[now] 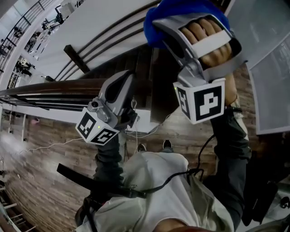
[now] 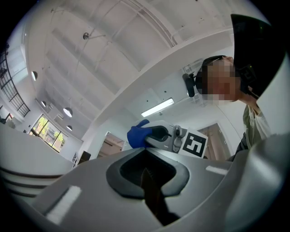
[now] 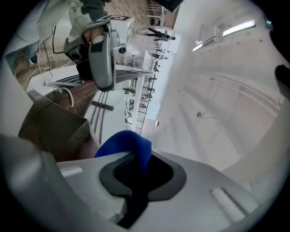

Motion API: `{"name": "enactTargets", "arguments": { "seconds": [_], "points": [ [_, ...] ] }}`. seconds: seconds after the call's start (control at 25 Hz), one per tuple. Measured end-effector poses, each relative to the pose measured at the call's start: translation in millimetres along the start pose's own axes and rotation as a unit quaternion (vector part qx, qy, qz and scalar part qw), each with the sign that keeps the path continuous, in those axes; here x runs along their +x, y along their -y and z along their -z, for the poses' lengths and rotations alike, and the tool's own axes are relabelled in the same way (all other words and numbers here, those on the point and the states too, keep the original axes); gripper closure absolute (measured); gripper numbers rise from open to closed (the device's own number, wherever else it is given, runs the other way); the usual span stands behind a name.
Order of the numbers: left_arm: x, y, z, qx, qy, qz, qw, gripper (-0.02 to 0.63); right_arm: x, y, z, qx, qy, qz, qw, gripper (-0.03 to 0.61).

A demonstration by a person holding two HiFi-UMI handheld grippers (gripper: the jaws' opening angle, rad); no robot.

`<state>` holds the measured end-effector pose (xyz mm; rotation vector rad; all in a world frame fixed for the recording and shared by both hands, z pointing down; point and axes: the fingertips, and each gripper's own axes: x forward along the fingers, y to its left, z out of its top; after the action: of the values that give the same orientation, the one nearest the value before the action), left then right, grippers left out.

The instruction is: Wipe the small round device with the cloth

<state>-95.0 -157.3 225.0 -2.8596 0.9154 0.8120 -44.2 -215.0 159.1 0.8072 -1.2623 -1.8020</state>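
Observation:
A blue cloth (image 1: 181, 11) is pinched in my right gripper (image 1: 159, 28), which is held high, close to the head camera. In the right gripper view the cloth (image 3: 129, 147) bulges out of the shut jaws of the right gripper (image 3: 136, 181). My left gripper (image 1: 123, 81) hangs lower and to the left. Its jaws are pressed together in the left gripper view (image 2: 147, 174) with nothing clearly between them. From there the cloth (image 2: 137, 134) shows on the other gripper. No small round device is in any view.
Below lies a wood-plank floor (image 1: 31, 172) with loose white cables (image 1: 50, 146). A dark handrail (image 1: 54, 86) and white wall run behind the grippers. A brown cardboard box (image 3: 47, 129) sits near the right gripper. The person's torso (image 1: 158, 195) fills the bottom.

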Motion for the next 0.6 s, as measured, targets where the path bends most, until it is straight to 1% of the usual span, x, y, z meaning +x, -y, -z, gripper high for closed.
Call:
{"name": "enactTargets", "arguments": {
  "seconds": [0.16,0.2,0.28,0.36,0.44,0.52,0.56,0.6],
  "points": [
    [-2.4,0.1,4.3,-0.009,0.002,-0.005,0.9999,0.612,-20.3,-25.5,-7.7,0.0,0.007,-0.041,0.999,0.548],
    [-2.9,0.2,5.0,-0.011,0.003,-0.006,0.9999,0.611,-25.4,-30.9,-7.8,0.006,0.009,-0.047,0.999,0.548],
    [-3.7,-0.1,5.0,-0.014,0.003,-0.006,0.9999,0.611,-36.8,-32.4,-4.1,0.042,0.014,-0.046,0.998,0.548],
    [-4.6,-0.9,4.6,-0.016,0.0,-0.004,0.9999,0.611,-50.5,-20.5,8.5,0.096,0.01,-0.019,0.995,0.548],
    [-6.9,-3.8,5.3,-0.018,-0.002,-0.006,0.9998,0.612,-61.1,4.1,25.2,0.147,0.013,0.036,0.988,0.548],
    [-10.0,-7.4,6.8,-0.021,-0.002,-0.01,0.9997,0.611,-63.9,35.2,42.5,0.189,0.027,0.102,0.976,0.548],
    [-10.9,-8.5,7.7,-0.022,-0.001,-0.013,0.9997,0.612,-62.1,49.3,53.2,0.205,0.029,0.127,0.97,0.548],
    [-10.9,-9.0,8.4,-0.024,0.0,-0.014,0.9996,0.612,-58.1,62.0,64.2,0.222,0.032,0.143,0.964,0.548]
  ]
}}
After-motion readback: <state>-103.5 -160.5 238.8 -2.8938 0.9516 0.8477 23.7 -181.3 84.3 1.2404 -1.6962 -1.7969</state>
